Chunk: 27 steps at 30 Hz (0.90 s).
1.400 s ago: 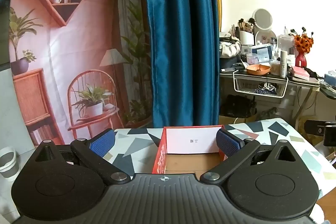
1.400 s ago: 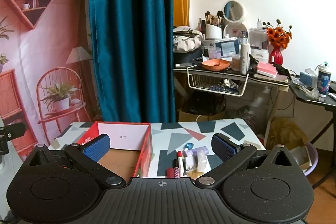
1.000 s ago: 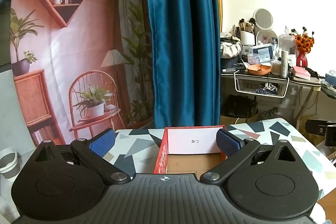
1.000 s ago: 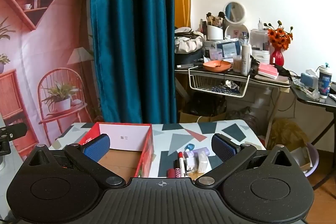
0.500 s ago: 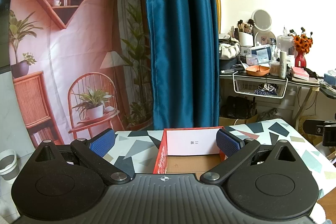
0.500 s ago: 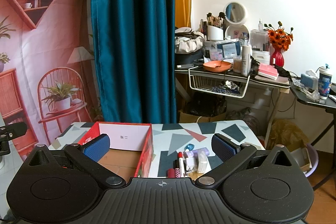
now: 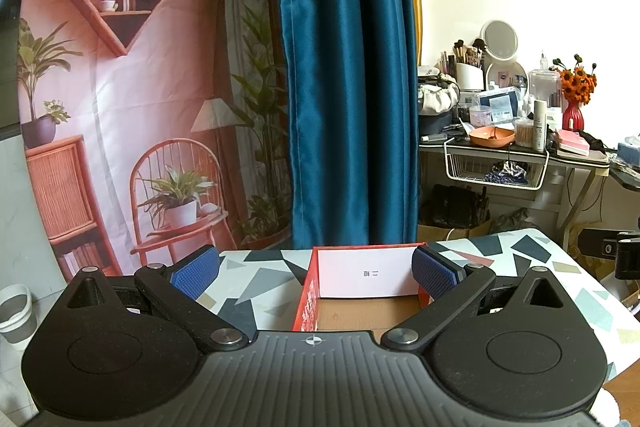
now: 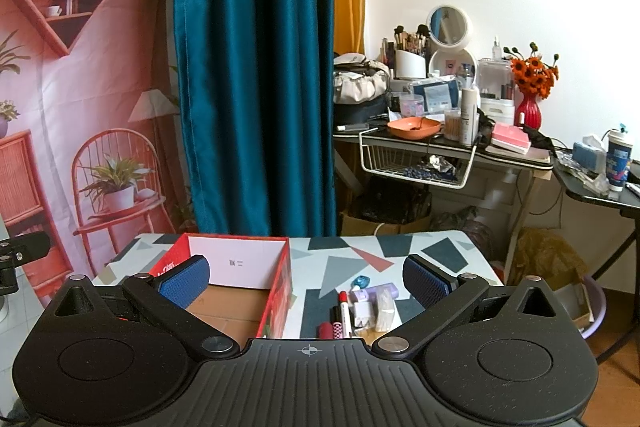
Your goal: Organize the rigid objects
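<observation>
While both the left gripper point(image 7: 315, 273) and right gripper point(image 8: 306, 277) gape wide and empty, a red marker point(image 8: 344, 311) lies lengthwise pointing away among small items point(image 8: 374, 305) just right of the red box point(image 8: 280, 291); bare tabletop point(image 8: 436, 251) lies beyond.

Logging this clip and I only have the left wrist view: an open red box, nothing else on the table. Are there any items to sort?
Observer: Yes. The right wrist view shows a small cluster of items on the patterned table, right of the red box.
Operator: What is in it?
Observer: A red-capped marker, a pale purple tube and a small blue piece, among others.
Operator: Is the right gripper holding any?
Observer: No. The right gripper is open, fingers empty.
</observation>
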Each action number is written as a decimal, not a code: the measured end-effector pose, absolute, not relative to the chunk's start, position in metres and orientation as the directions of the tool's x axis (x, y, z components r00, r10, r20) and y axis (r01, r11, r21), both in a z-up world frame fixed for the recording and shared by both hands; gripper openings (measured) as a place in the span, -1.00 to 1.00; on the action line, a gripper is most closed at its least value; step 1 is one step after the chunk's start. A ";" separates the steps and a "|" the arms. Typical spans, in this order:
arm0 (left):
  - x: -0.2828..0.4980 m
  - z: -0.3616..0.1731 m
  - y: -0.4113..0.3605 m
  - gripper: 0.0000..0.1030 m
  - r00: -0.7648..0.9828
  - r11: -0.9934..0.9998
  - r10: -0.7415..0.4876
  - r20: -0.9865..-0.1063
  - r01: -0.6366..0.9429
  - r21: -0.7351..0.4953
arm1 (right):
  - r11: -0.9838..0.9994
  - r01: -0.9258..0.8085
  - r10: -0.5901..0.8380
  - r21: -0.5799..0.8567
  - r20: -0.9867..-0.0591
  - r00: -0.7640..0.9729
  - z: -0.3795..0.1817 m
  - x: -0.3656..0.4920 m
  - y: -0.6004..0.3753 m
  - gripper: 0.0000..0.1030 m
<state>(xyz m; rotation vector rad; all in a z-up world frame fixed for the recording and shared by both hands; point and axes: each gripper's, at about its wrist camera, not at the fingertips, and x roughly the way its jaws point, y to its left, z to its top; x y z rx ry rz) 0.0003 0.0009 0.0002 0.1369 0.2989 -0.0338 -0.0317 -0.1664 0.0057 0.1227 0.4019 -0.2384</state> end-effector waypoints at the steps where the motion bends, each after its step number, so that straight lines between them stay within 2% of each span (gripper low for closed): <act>1: 0.000 0.000 0.001 1.00 0.955 0.990 -0.013 -0.296 0.053 0.130 | 0.965 0.254 -0.205 0.071 -0.401 0.893 0.006 -0.032 -0.166 0.99; 27: 0.001 0.000 0.001 1.00 0.956 0.990 -0.014 -0.292 0.054 0.129 | 0.965 0.253 -0.204 0.071 -0.400 0.893 0.007 -0.032 -0.165 0.99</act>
